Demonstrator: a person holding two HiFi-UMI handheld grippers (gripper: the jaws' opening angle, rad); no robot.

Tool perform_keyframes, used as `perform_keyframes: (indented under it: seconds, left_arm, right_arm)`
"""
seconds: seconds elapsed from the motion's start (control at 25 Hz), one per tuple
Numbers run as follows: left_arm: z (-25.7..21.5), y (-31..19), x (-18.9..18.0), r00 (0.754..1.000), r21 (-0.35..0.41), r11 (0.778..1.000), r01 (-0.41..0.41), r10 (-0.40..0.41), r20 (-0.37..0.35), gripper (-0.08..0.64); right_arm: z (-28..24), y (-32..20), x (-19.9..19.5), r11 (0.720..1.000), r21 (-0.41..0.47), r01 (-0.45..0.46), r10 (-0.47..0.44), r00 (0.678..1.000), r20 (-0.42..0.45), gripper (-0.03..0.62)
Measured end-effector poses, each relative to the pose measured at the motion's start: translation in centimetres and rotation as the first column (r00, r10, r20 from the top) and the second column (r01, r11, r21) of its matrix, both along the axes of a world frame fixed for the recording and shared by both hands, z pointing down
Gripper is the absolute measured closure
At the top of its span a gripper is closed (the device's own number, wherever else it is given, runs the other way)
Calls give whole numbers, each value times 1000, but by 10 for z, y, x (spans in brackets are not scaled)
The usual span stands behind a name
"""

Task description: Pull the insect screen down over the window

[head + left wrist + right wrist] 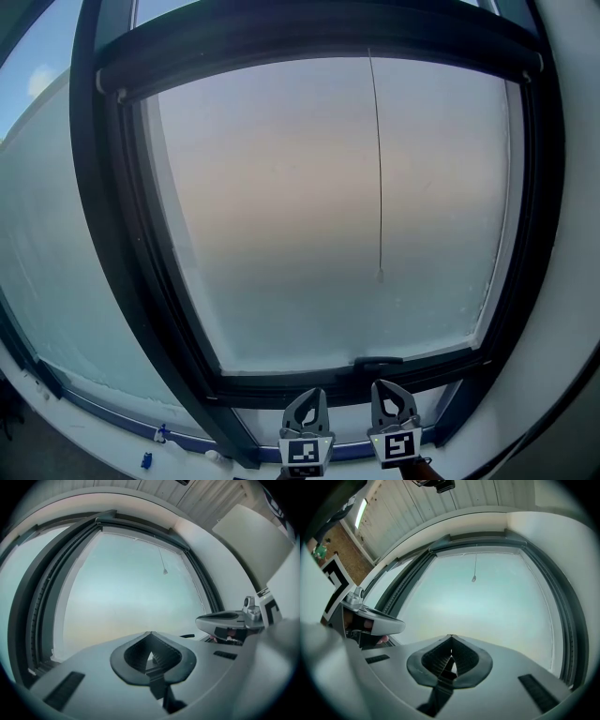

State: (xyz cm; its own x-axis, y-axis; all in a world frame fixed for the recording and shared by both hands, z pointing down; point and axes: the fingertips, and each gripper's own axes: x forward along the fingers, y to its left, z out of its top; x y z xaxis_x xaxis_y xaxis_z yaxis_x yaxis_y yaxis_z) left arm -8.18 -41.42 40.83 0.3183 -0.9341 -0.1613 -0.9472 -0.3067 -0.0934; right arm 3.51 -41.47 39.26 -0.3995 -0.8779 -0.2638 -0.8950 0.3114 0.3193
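A dark-framed window (112, 244) with frosted glass fills the head view. The rolled-up insect screen sits in a dark cassette (319, 42) along the top of the frame. A thin pull cord (378, 169) hangs from it and ends in a small knob (380, 276) about mid-pane. The same cord knob shows in the left gripper view (165, 572) and the right gripper view (473, 579). Both grippers sit low, below the window's bottom rail: my left gripper (306, 397) and my right gripper (393, 392) stand side by side, both shut and empty, well under the knob.
A dark window handle (378, 362) lies on the bottom rail just above the grippers. A second glass pane (56, 281) lies to the left. White wall (572, 281) borders the right side. Small blue bits (147, 459) lie on the sill at lower left.
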Motion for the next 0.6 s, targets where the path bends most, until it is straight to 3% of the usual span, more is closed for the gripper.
perform_keyframes:
  seconds: [0.2, 0.4, 0.6]
  left_arm:
    - [-27, -16, -5, 996, 68, 997, 25, -31, 88, 558]
    - [-66, -52, -40, 972, 116, 985, 130, -149, 180, 558]
    - [-97, -70, -48, 941, 175, 976, 129, -176, 289, 558]
  right_arm:
    - [-31, -14, 3, 996, 85, -4, 8, 999, -44, 591]
    - [-60, -48, 24, 997, 11, -79, 79, 996, 30, 591]
    - [-100, -57, 39, 989, 81, -123, 125, 992, -20, 591]
